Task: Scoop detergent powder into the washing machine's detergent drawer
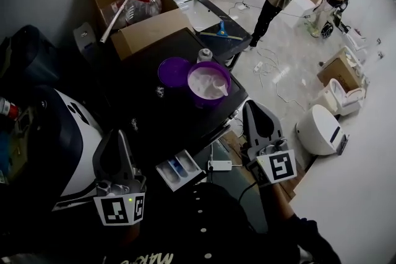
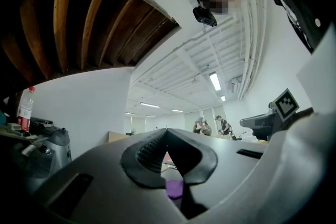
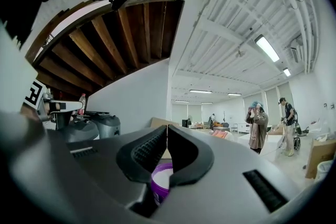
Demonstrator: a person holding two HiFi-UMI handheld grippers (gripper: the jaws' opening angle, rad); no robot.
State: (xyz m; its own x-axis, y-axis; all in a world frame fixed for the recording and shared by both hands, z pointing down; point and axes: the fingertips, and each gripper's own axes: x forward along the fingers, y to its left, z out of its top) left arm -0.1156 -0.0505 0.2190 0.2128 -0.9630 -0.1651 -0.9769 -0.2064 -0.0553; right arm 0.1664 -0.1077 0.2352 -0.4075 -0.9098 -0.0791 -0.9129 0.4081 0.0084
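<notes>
Scooping has not begun: our left gripper and right gripper are both clamped together, empty. The purple detergent tub, scoop inside, sits at twelve o'clock, the open detergent drawer at six. Next we likely open the right gripper for the scoop.

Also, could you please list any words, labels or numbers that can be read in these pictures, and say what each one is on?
"MARK", partly cut off by the frame edge, so uncertain: white print on the person's dark shirt.
Left cube marker and right cube marker: black-and-white patterns only, no letters.
Red label on the bottle: too small to read.
</notes>
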